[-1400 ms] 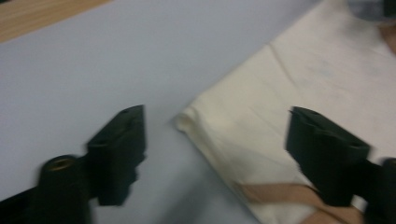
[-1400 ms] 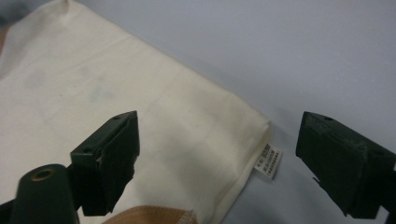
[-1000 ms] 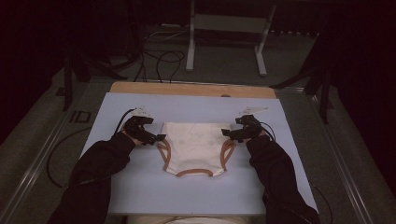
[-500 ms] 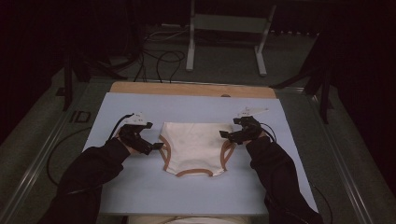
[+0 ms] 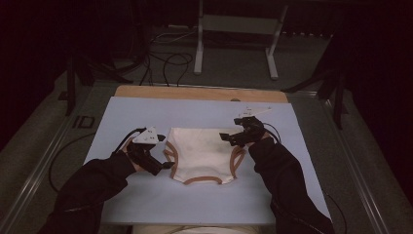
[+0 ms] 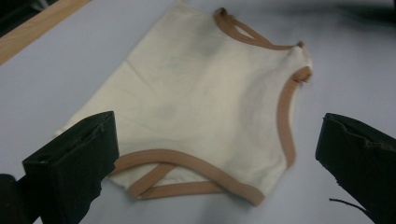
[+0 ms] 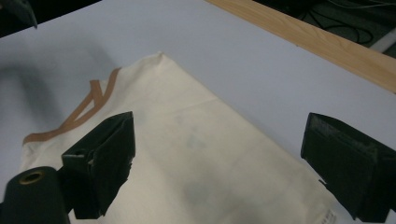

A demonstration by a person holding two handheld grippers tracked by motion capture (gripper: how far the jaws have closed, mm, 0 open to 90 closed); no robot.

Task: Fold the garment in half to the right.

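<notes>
1. Cream garment (image 5: 202,153) with brown trim lies flat on the pale blue mat (image 5: 146,112) in the high view, between the two grippers. Compared with a second ago, the left gripper (image 5: 163,165) has dropped back toward the person, from the garment's upper left corner to its lower left edge. The right gripper (image 5: 225,137) has kept its place at the upper right corner, and the garment has not shifted.

2. In the same view, the left gripper's tips sit just beside the trimmed left leg opening; whether they touch it cannot be told. The right gripper's tips reach over the garment's right edge.

3. In the left gripper view, the jaws stand wide apart and hold nothing. The garment (image 6: 205,107) lies ahead of and between them, its crossed brown trim (image 6: 187,175) nearest, just beyond the left jaw.

4. In the right gripper view, the jaws are spread wide as well, empty. The garment (image 7: 196,149) spans the gap between them, passing under the left jaw, with a small white label (image 7: 328,215) near the right jaw. The wooden table edge (image 7: 327,46) runs far beyond.
</notes>
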